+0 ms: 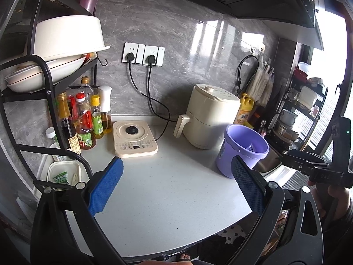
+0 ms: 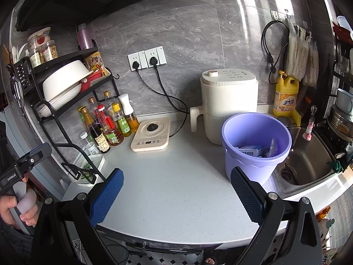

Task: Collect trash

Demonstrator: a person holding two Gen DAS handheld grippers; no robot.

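Both grippers wide open and empty above the pale grey stone countertop (image 2: 176, 176).

Nearest: left gripper (image 1: 176, 185) and right gripper (image 2: 176, 190), blue-padded fingers spread, gripping nothing. Beyond, round lilac plastic bucket (image 2: 253, 145) upright on the countertop, blue-and-white carton and clear wrappers (image 2: 258, 150) inside. Behind the bucket, cream air fryer (image 2: 229, 101); left of the bucket, cream square induction hob (image 2: 152, 134); right of the bucket, steel sink (image 2: 308, 167).

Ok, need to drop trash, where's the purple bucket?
Purple bucket stands right of centre in both views, before the cream appliance, beside the sink.
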